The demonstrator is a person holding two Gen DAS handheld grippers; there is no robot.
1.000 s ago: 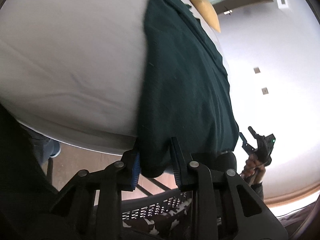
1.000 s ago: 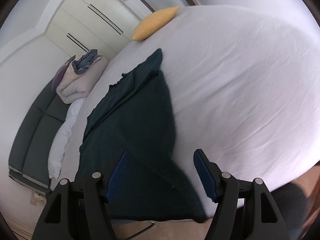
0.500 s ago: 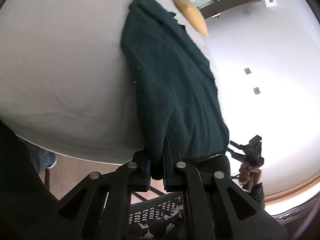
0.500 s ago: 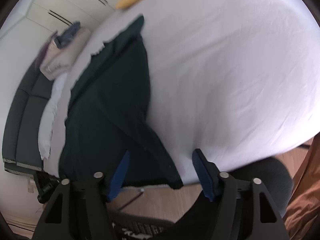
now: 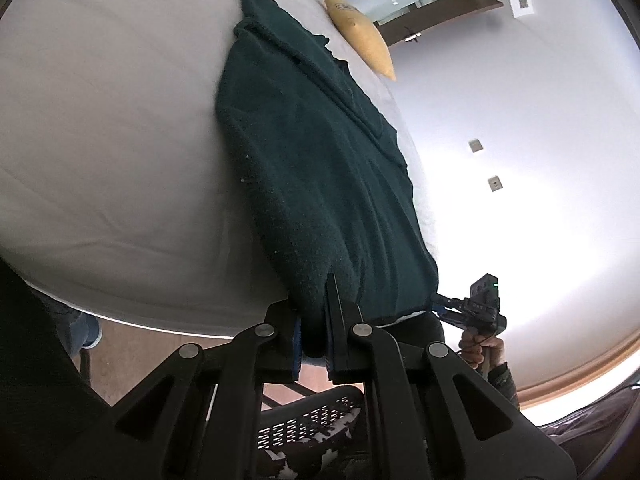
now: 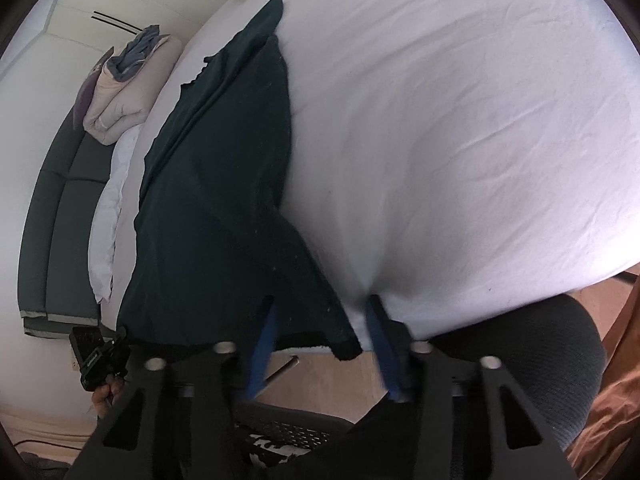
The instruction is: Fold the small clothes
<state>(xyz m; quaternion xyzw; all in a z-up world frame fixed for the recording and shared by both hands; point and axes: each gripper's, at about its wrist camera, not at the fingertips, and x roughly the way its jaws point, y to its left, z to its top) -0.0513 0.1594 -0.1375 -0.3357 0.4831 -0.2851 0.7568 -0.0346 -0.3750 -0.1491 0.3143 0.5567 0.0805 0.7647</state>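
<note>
A dark green knitted garment [image 5: 320,168] lies lengthwise on the white bed sheet [image 5: 100,140], its near hem hanging at the bed's edge. My left gripper [image 5: 314,320] is shut on the hem's near corner. In the right wrist view the same garment [image 6: 224,184] stretches away, and my right gripper [image 6: 320,328] is open, its blue pads either side of the other hem corner, not clamped. The right gripper also shows in the left wrist view [image 5: 440,304], and the left gripper in the right wrist view [image 6: 120,340].
A yellow pillow [image 5: 360,36] lies at the bed's far end. Folded bedding [image 6: 124,80] sits on a dark sofa [image 6: 60,208] beside the bed. A black mesh basket [image 5: 312,428] stands below, and a grey office chair [image 6: 540,368] is at the bed's edge.
My left gripper closed on the garment's hem corner and has pulled it taut. My right gripper dropped to the bed's edge and now straddles the other hem corner, still open.
</note>
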